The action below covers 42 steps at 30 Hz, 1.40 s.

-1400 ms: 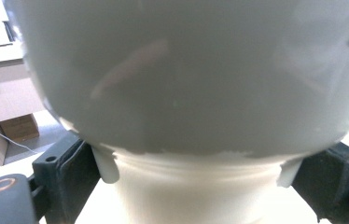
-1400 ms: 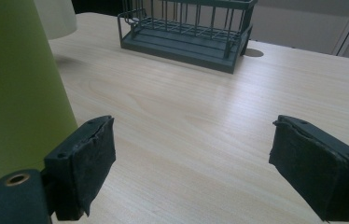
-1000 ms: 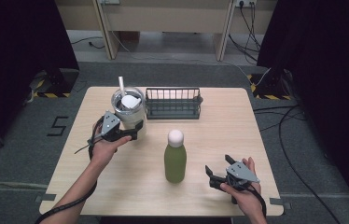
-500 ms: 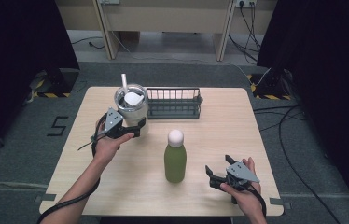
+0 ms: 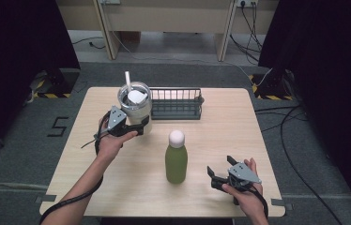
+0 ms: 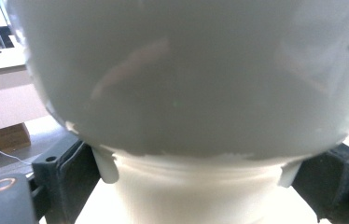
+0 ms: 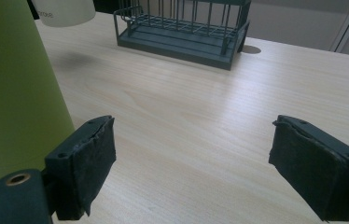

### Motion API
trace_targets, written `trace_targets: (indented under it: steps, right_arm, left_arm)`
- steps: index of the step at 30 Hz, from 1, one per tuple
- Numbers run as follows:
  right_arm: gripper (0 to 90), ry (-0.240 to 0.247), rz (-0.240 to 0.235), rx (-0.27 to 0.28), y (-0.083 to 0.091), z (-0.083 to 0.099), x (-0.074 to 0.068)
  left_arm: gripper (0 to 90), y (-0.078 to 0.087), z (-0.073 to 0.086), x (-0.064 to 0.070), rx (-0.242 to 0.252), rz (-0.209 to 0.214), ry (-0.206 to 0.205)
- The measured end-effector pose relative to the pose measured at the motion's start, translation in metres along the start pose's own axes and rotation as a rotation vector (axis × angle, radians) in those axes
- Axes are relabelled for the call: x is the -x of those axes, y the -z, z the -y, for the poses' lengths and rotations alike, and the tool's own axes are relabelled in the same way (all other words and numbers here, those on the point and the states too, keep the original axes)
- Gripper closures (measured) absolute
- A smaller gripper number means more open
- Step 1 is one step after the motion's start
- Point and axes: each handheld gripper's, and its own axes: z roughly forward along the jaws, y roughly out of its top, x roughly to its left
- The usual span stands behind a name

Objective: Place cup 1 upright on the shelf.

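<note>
A steel-and-white tumbler (image 5: 135, 101) with a straw is held off the table at the back left. My left gripper (image 5: 138, 127) is shut on its narrow lower part. In the left gripper view the tumbler (image 6: 186, 79) looms close, with the left gripper (image 6: 196, 177) clamping its base from both sides. A green bottle (image 5: 176, 159) with a white cap stands upright mid-table. To its right, near the front edge, my right gripper (image 5: 219, 165) is open and holds nothing. In the right gripper view the bottle (image 7: 14, 84) is just left of the right gripper (image 7: 191, 154).
A dark wire rack (image 5: 176, 104) stands at the back centre of the wooden table (image 5: 258, 136), right beside the tumbler. In the right gripper view the rack (image 7: 186, 28) lies ahead, with the tumbler's bottom (image 7: 63, 11) hovering over its shadow.
The left gripper has carried the tumbler slightly up and to the right, toward the rack. The right gripper and the bottle have not moved.
</note>
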Motion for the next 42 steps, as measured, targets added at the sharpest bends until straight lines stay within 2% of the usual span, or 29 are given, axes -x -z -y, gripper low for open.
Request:
trace_targets:
  steps: [42]
  right_arm:
    - [14.5,-0.007,0.002,0.001,-0.001,0.001,0.001]
  left_arm:
    - [10.1,-0.022,-0.016,0.003,0.012,0.016,-0.009]
